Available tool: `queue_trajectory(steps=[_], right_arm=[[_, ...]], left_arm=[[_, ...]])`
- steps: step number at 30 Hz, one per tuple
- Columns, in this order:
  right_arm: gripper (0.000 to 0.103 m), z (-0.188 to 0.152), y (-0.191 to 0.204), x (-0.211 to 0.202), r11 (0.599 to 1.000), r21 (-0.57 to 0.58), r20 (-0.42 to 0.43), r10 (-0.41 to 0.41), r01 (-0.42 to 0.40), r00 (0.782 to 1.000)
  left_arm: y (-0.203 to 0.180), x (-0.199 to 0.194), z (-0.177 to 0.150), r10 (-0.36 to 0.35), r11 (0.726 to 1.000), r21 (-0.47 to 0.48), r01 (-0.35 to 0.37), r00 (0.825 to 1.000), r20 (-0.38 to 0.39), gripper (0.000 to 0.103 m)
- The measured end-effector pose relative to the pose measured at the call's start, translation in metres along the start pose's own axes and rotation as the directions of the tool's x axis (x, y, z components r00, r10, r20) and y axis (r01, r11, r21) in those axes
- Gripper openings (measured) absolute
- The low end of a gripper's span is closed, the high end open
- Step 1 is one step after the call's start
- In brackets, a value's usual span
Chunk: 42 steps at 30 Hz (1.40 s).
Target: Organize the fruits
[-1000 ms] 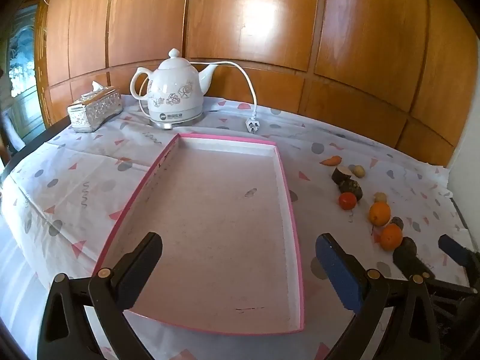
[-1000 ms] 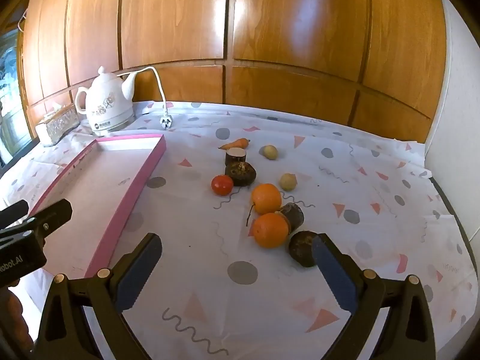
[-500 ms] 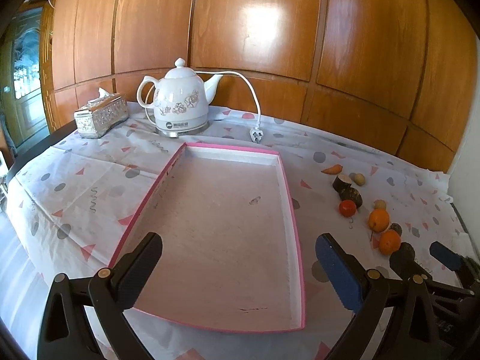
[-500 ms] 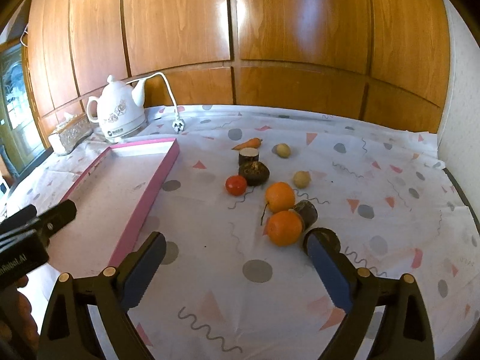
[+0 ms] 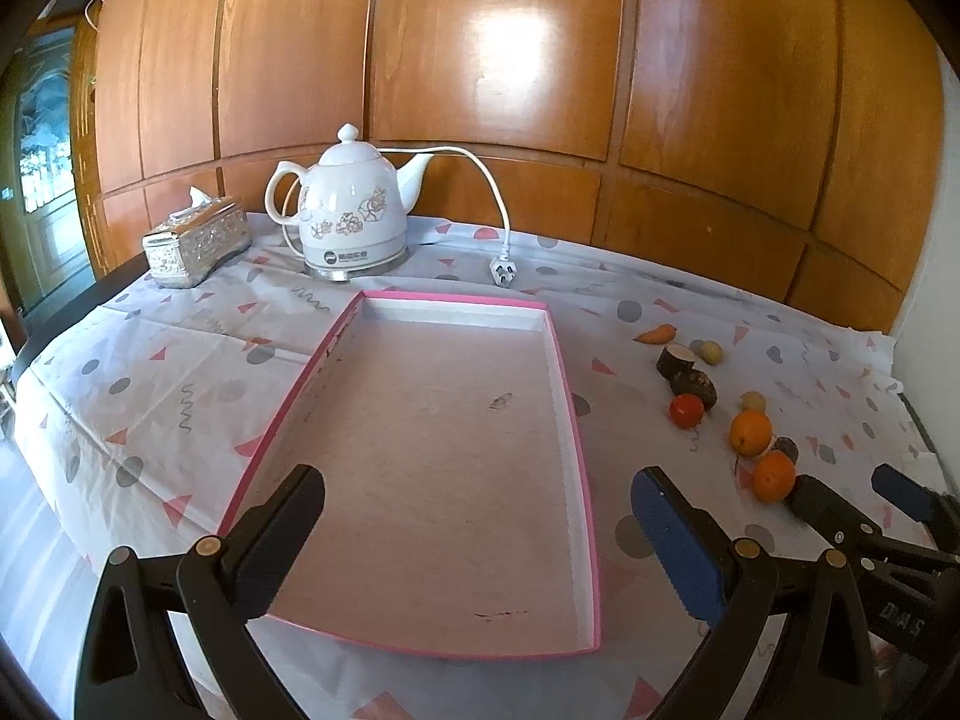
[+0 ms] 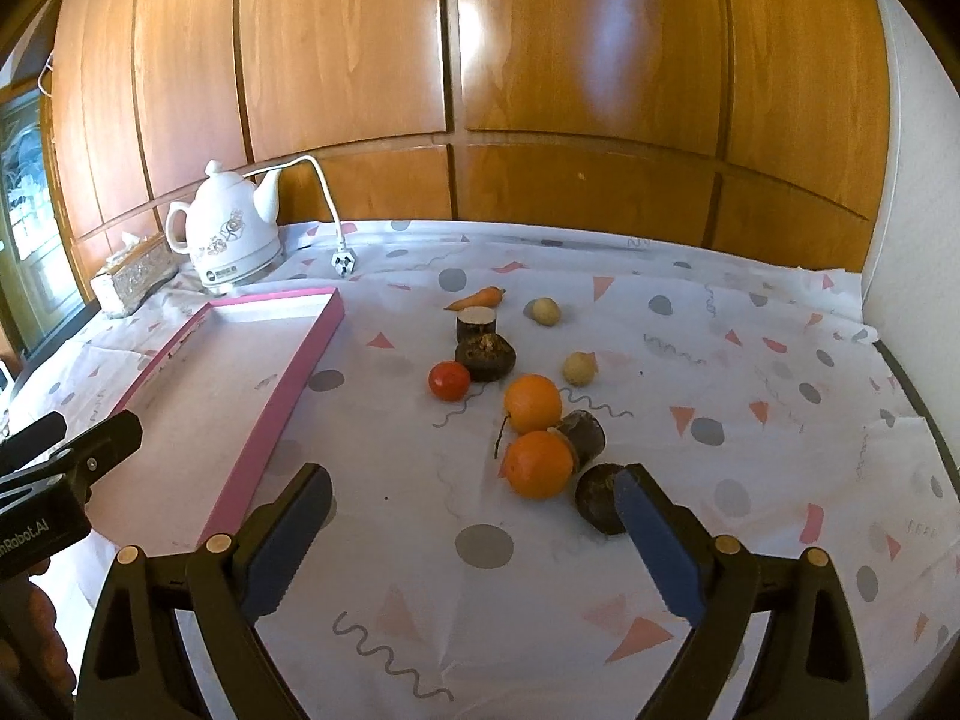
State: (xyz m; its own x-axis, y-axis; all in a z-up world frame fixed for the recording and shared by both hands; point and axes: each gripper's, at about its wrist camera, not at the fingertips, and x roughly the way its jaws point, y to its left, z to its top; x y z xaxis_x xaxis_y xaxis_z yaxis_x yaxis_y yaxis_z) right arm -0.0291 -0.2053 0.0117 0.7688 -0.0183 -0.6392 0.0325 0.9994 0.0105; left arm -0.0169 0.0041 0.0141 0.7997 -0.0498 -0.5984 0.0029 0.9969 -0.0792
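Note:
A pink shallow tray (image 5: 573, 396) lies empty on the patterned tablecloth; it also shows in the right wrist view (image 6: 282, 384). To its right lie two oranges (image 6: 537, 463) (image 6: 532, 402), a red tomato (image 6: 449, 381), several dark brown pieces (image 6: 485, 354), two small pale round ones (image 6: 579, 368) and a carrot (image 6: 477, 299). My left gripper (image 5: 474, 525) is open and empty over the tray's near end. My right gripper (image 6: 474, 534) is open and empty just in front of the near orange.
A white kettle (image 5: 351, 222) with a cord and plug (image 5: 503, 272) stands behind the tray. A silver tissue box (image 5: 195, 243) sits at the back left. Wood panelling backs the table. The table edge runs along the left and right.
Both grippers have tilted up and drawn back slightly, so the table shows lower in both views. Both stay open and empty. No fruit has moved.

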Motion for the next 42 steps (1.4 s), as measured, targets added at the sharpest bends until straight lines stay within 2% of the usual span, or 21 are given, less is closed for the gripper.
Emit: queue_trajectory(steps=[6, 9, 13, 21, 24, 25, 33, 35, 42], right_arm=[[0.097, -0.001, -0.009, -0.001, 1.000, 0.013, -0.006, -0.007, 0.007, 1.000], [0.090, -0.002, -0.017, 0.000, 1.000, 0.021, -0.013, -0.013, 0.013, 1.000], [0.087, -0.005, -0.031, 0.001, 0.999, 0.030, -0.033, -0.021, 0.022, 0.999], [0.067, -0.014, -0.065, 0.005, 0.996, 0.090, -0.076, -0.008, 0.015, 0.997], [0.054, -0.018, -0.076, 0.007, 0.995, 0.102, -0.093, -0.004, 0.014, 0.996], [0.052, -0.019, -0.080, 0.008, 0.994, 0.105, -0.099, -0.002, 0.012, 0.995], [0.051, -0.016, -0.083, 0.030, 0.997, 0.069, -0.123, 0.051, -0.043, 0.991], [0.052, -0.013, -0.083, 0.043, 0.999, 0.039, -0.144, 0.038, -0.033, 0.989], [0.054, -0.015, -0.088, 0.076, 0.995, 0.007, -0.224, 0.099, -0.100, 0.970]], left_arm=[[-0.005, 0.003, 0.000, -0.006, 1.000, 0.012, 0.006, 1.000, -0.009, 0.102], [-0.008, 0.005, -0.001, -0.012, 1.000, 0.020, 0.013, 1.000, -0.016, 0.103], [-0.014, 0.008, -0.002, -0.020, 0.999, 0.040, 0.021, 0.999, -0.025, 0.103], [-0.028, 0.016, 0.001, -0.066, 0.994, 0.084, 0.070, 0.997, -0.049, 0.103], [-0.033, 0.019, 0.003, -0.111, 0.989, 0.090, 0.116, 0.992, -0.062, 0.103], [-0.037, 0.020, 0.003, -0.125, 0.987, 0.097, 0.131, 0.990, -0.067, 0.103], [-0.065, 0.028, 0.002, -0.203, 0.960, 0.171, 0.222, 0.972, -0.120, 0.103], [-0.071, 0.031, 0.002, -0.221, 0.953, 0.182, 0.243, 0.966, -0.133, 0.103], [-0.090, 0.048, 0.004, -0.272, 0.936, 0.177, 0.305, 0.944, -0.189, 0.102]])
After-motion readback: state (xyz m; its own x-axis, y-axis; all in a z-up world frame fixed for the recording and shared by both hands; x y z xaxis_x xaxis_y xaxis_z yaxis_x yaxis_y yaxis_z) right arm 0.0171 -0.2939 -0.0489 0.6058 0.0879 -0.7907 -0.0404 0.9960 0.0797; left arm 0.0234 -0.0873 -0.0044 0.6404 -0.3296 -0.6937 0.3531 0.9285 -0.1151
